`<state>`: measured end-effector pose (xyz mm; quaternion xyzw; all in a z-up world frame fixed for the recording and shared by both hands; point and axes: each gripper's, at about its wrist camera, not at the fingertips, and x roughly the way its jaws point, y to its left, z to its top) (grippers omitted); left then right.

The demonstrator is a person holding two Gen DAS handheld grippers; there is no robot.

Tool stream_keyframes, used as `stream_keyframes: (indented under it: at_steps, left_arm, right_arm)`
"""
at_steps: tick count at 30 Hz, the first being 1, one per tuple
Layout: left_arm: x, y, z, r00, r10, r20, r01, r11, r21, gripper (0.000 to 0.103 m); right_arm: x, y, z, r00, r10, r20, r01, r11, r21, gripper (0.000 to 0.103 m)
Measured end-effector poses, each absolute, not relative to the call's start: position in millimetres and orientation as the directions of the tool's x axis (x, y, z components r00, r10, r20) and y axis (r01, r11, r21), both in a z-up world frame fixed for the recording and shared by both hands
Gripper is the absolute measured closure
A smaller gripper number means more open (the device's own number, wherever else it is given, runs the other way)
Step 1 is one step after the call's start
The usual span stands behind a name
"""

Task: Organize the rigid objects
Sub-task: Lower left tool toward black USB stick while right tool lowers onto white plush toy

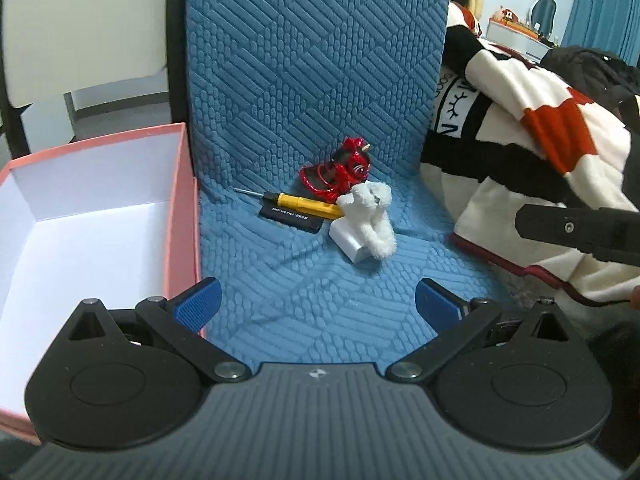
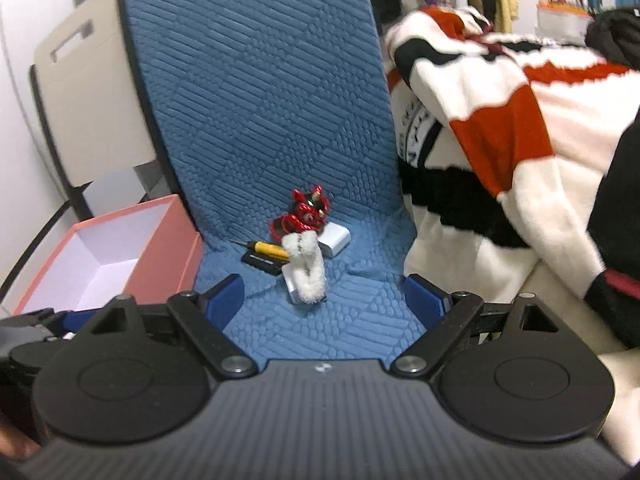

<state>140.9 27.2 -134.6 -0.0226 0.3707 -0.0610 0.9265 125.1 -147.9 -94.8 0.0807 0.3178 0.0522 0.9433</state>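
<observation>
Beside pink box (image 1: 182,216), striped blanket (image 1: 532,168) opposite.

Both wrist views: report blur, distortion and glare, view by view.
Left wrist view: sharp on the screwdriver and red toy; fisheye bends the box rim and chair edges; the right side smears around the blanket; no glare. Right wrist view: softer overall, the blanket streaked with motion blur, the fluffy toy fairly crisp; same barrel distortion; even, shadowless indoor light.
</observation>
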Motion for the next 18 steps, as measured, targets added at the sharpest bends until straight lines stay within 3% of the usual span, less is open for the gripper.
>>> stream_keyframes:
  at_steps: [18]
  left_arm:
    - [226.7,7.2,-188.0,0.671,-0.067,-0.738,0.128,0.991,0.027,0.0]
  right_arm:
    - [202.9,-157.0,-123.3,0.787,0.23,-0.572,-0.075,0.957,0.282,0.014]
